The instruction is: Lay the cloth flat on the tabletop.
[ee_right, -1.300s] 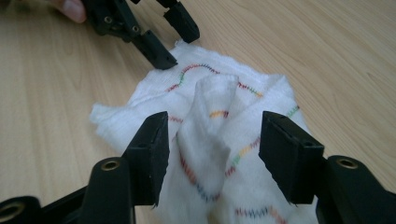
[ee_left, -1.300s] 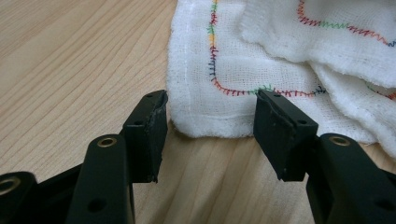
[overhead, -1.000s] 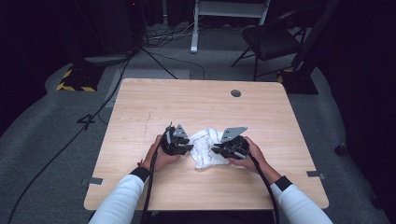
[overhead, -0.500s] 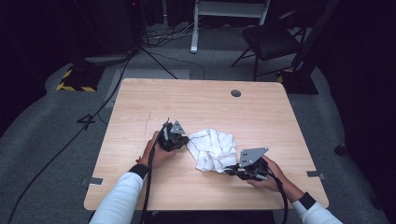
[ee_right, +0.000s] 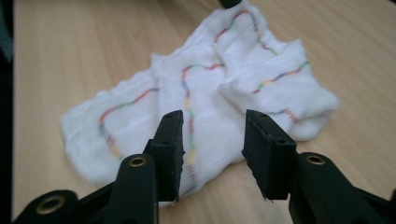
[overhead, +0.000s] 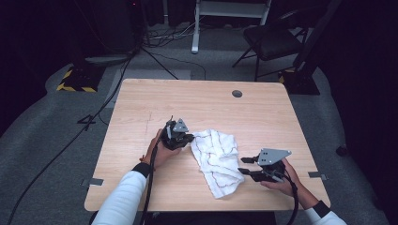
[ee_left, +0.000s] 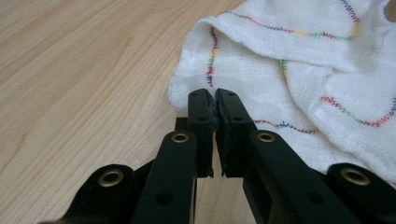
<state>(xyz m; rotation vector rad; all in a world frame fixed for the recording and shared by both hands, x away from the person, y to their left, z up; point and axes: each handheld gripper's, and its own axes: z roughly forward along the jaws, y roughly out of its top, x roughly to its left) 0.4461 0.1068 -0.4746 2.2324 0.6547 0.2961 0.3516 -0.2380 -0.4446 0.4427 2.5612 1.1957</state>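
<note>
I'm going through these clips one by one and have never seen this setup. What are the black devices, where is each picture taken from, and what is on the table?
No robot here: a person sits at a wooden table and holds a hand-operated two-jaw gripper in each hand. The wide picture comes from a fixed camera above, looking down; the sleeves enter from the bottom. The two close pictures come from small cameras riding on the grippers, looking along their black jaws.

On the table lies a crumpled white cloth with coloured zigzag stitching. The left gripper has its jaws closed at the cloth's edge; a sliver of fabric seems pinched between them, though I cannot be sure. The right gripper is open, its jaws pointing at the cloth from nearby, holding nothing. A small dark round fitting sits near the table's far edge.
</note>
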